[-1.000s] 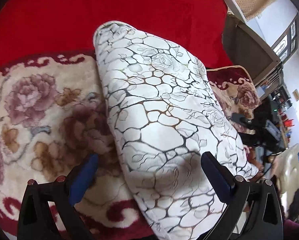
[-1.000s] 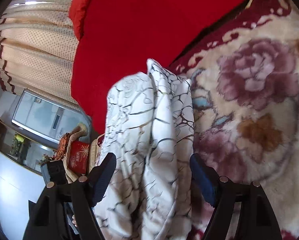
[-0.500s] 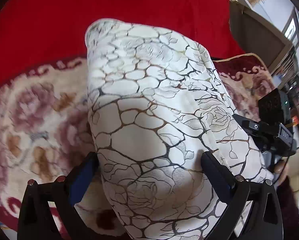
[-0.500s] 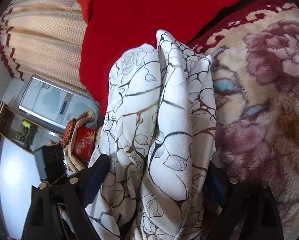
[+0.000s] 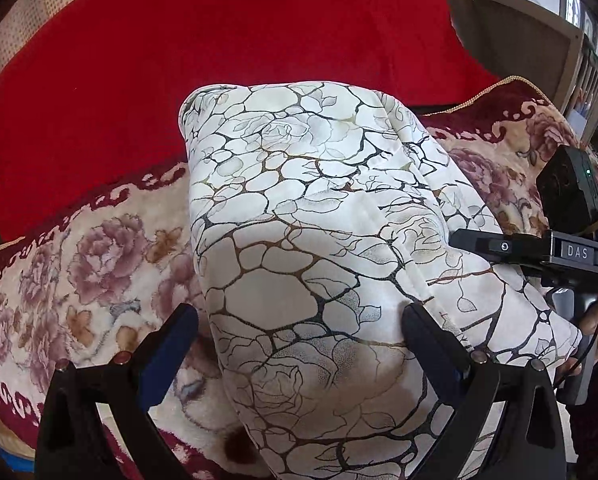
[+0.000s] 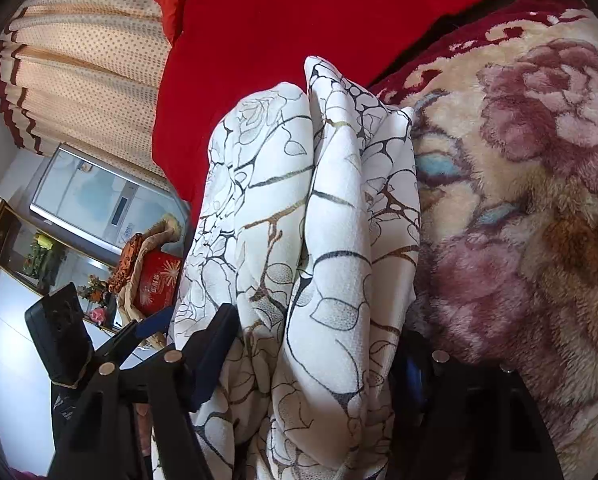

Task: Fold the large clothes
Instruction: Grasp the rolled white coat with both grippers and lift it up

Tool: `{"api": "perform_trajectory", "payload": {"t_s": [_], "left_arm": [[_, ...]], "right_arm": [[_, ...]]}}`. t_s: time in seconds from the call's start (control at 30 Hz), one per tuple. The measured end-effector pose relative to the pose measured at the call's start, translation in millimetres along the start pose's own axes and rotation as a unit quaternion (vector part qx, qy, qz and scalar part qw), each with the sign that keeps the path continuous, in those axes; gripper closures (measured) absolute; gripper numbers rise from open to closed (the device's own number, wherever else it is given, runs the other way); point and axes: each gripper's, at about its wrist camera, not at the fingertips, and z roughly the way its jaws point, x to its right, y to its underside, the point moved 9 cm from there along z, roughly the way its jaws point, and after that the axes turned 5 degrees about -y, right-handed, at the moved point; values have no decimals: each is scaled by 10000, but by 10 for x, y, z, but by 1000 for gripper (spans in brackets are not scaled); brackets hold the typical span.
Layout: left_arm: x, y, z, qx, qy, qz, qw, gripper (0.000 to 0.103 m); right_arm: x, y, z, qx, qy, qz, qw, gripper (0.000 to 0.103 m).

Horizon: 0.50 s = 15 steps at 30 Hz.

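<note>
Between my left gripper [image 5: 299,344] fingers, spread wide, the cloth [image 5: 319,240] lies bunched on the blanket [image 5: 79,248], running toward 12 o'clock. My right gripper [image 6: 319,356] seems clamped on gathered layers, though its far finger is hidden. Folded partway, I judge; flattening remains.

One white patterned garment [image 5: 319,240], two tools, one floral blanket [image 5: 79,260], one red cover [image 5: 219,40].

White patterned cloth [image 5: 319,248] bulges between the left gripper [image 5: 299,344] fingers [image 5: 171,344].
</note>
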Motion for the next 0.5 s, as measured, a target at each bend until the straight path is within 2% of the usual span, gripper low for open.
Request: {"api": "perform_trajectory", "payload": {"t_s": [0.37,0.47,0.5], "left_arm": [[-46,-12,131,-58,285,-115,9995,1],[-76,12,185,-131,581,-237,9979,1],[-105,35,225,-216,845,-369,9955,1]], "right_arm": [[9,9,-19,-20,-22,-3,10000,31],[16,4,-19,-38,-29,-5,10000,31],[18,3,-19,-41,-32,-9,10000,31]]}}
